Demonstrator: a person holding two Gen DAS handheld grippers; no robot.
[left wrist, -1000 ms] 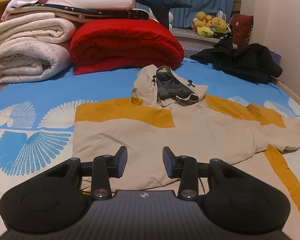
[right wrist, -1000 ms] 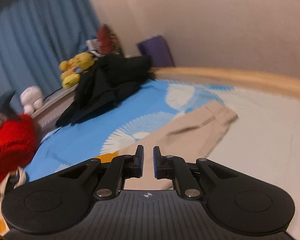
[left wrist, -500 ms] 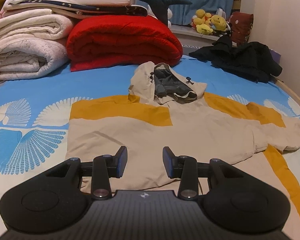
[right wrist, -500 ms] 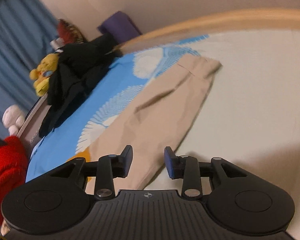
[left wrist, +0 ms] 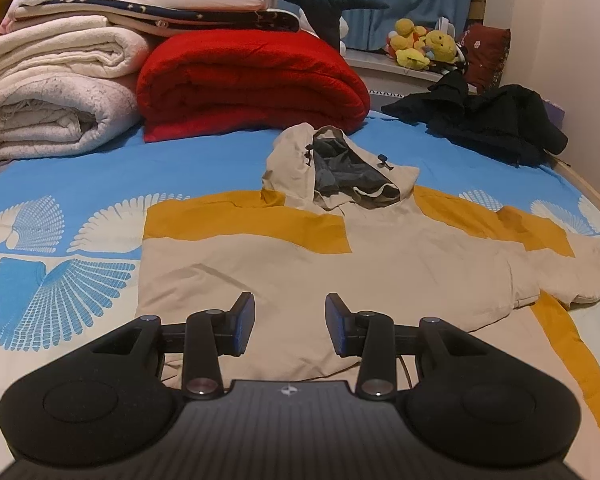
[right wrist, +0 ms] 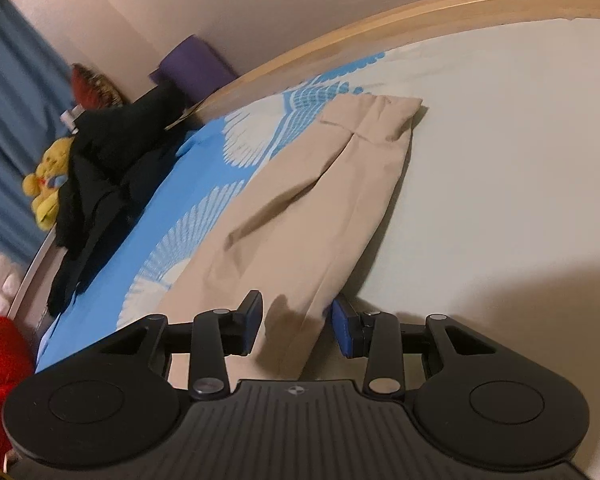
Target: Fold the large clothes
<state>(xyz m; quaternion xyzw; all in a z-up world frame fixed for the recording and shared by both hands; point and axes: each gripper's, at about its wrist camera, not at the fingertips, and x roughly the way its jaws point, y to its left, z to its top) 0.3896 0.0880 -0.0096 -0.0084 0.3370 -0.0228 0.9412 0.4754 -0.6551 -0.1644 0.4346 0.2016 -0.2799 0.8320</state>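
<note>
The right gripper (right wrist: pixel 296 328) has just been opening its jaws; they stand apart over the near part of the beige sleeve (right wrist: pixel 316 216), not pressing it. The sleeve's long axis runs straight ahead to its cuff (right wrist: pixel 374 120). The left gripper (left wrist: pixel 290 326), jaws apart and empty, hovers above the hooded jacket (left wrist: pixel 324 272), spread on the bed (left wrist: pixel 100 184).

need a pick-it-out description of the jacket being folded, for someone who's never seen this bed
On the blue patterned bedsheet, in front of the red blanket, a hooded jacket lies spread flat. It is beige with mustard-yellow bands across the shoulders and a dark-lined hood. The only other jacket, the black jacket, sits crumpled near the wall.
</note>
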